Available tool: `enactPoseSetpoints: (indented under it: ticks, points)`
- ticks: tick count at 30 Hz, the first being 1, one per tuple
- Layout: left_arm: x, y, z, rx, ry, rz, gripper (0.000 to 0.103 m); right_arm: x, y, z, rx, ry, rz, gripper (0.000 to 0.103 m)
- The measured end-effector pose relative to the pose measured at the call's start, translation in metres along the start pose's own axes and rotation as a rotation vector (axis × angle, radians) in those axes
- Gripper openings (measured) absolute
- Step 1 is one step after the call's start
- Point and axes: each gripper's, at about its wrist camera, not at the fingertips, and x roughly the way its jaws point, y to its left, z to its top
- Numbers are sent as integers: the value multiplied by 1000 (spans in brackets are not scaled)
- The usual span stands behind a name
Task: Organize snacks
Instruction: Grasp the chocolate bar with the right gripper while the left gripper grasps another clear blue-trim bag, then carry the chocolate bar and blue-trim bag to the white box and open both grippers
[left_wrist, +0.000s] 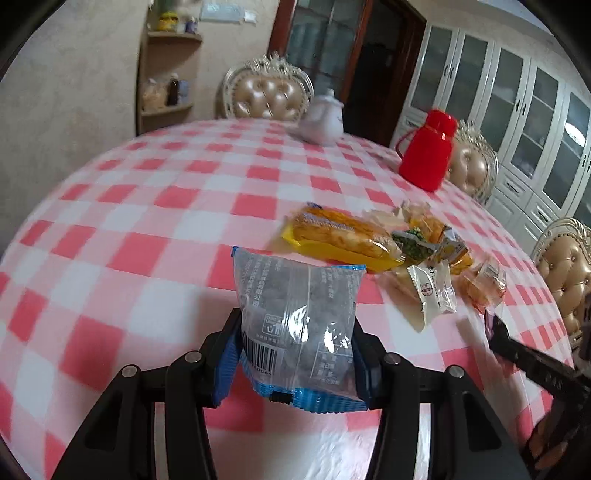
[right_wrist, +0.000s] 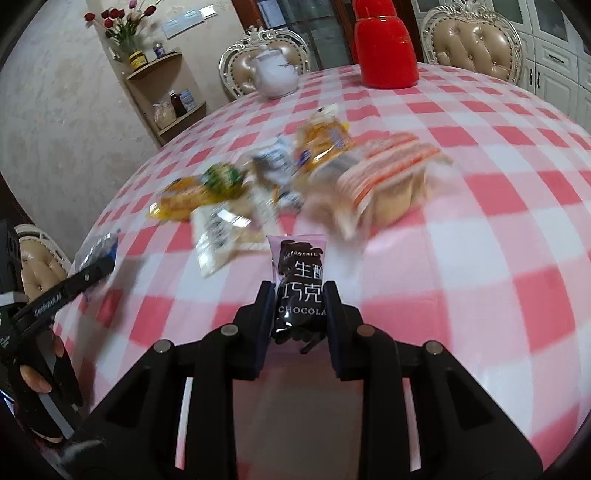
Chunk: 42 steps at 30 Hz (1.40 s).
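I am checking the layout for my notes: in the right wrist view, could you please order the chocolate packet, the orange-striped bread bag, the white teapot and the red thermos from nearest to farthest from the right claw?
1. chocolate packet, held in the right claw.
2. orange-striped bread bag, ahead, slightly right.
3 and 4. white teapot, far left, and red thermos, far right: too close to call.

Pack (left_wrist: 295, 317): clear glossy plastic film, crimped blue ends. Chocolate bar (right_wrist: 301, 291): glossy wrapper. Flask (left_wrist: 426, 151): smooth red plastic. Tablecloth (left_wrist: 147, 221): matt checked cloth.
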Motion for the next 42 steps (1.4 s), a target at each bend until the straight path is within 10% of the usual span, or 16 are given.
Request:
enactPoseSetpoints:
  ticks: [42]
  points:
    - [-184, 115, -104, -64, -146, 178, 52, -22, 223, -102, -230, 32, 372, 31]
